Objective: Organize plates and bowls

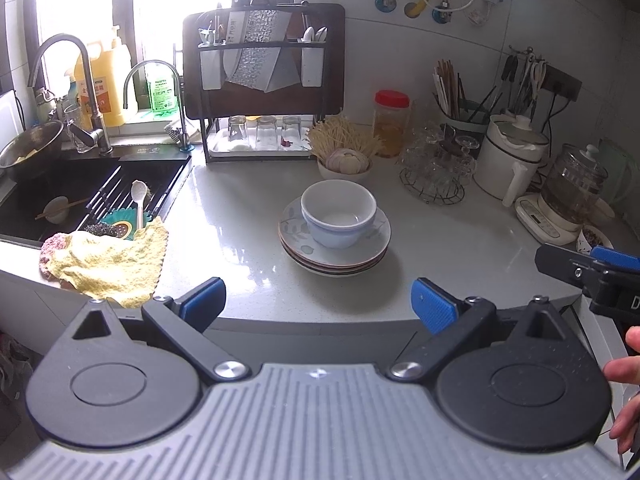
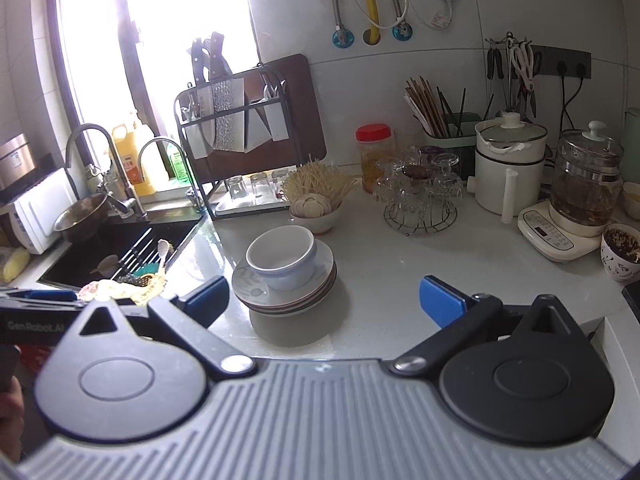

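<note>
A stack of plates (image 1: 340, 256) with a leaf pattern sits on the white counter, and stacked white bowls (image 1: 338, 214) stand on top of it. The same plates (image 2: 256, 296) and bowls (image 2: 282, 260) show in the right wrist view. My left gripper (image 1: 318, 304) is open and empty, held back at the counter's front edge, short of the stack. My right gripper (image 2: 324, 300) is open and empty, also near the front edge, with the stack just ahead to its left. The right gripper also shows at the right edge of the left wrist view (image 1: 592, 264).
A sink (image 1: 80, 192) with a spoon, a brush and a steel bowl lies at the left. A yellow cloth (image 1: 108, 260) hangs at its corner. A knife and glass rack (image 1: 260, 80), a garlic bowl (image 1: 346, 162), a red-lidded jar (image 1: 391, 124), a glass holder (image 1: 436, 164) and kettles (image 1: 568, 188) line the back.
</note>
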`<action>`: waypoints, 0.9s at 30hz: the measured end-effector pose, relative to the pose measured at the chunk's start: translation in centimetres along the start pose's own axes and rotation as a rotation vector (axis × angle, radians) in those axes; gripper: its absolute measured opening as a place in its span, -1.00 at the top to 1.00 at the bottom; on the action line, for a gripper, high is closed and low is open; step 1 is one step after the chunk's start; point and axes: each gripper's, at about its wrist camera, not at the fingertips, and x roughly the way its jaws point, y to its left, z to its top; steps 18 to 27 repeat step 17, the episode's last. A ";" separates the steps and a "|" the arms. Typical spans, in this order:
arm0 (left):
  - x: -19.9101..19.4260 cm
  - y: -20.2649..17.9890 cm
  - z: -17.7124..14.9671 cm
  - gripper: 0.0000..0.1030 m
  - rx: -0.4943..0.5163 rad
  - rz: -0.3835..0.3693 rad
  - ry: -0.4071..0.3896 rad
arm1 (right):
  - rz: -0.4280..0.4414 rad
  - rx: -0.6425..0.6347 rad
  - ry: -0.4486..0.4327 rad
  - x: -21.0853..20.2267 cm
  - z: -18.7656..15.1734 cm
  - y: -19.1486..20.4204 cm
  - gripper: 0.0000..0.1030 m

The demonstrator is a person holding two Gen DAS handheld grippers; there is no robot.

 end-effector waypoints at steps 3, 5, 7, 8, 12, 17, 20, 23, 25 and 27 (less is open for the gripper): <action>0.1 -0.1 -0.1 -0.96 0.002 -0.002 -0.001 | 0.004 0.003 0.011 0.1 -0.1 -0.1 -1.00; 0.1 -0.2 0.0 -0.96 0.005 -0.003 0.001 | 0.005 -0.001 0.011 0.0 -0.2 -0.1 -1.00; 0.1 -0.4 0.0 -0.96 0.003 0.002 -0.005 | 0.006 -0.009 0.010 -0.1 -0.1 -0.1 -1.00; 0.1 -0.3 0.1 -0.96 0.001 0.001 -0.002 | 0.008 -0.008 0.013 0.0 -0.1 -0.2 -1.00; 0.1 -0.2 0.1 -0.96 -0.002 0.003 -0.007 | 0.008 -0.004 0.016 0.3 0.1 -0.4 -1.00; 0.2 0.1 0.1 -0.96 -0.030 0.008 -0.013 | 0.022 -0.012 0.035 0.8 0.2 -0.4 -1.00; 0.2 0.1 0.1 -0.96 -0.030 0.008 -0.013 | 0.022 -0.012 0.035 0.8 0.2 -0.4 -1.00; 0.2 0.1 0.1 -0.96 -0.030 0.008 -0.013 | 0.022 -0.012 0.035 0.8 0.2 -0.4 -1.00; 0.2 0.1 0.1 -0.96 -0.030 0.008 -0.013 | 0.022 -0.012 0.035 0.8 0.2 -0.4 -1.00; 0.2 0.1 0.1 -0.96 -0.030 0.008 -0.013 | 0.022 -0.012 0.035 0.8 0.2 -0.4 -1.00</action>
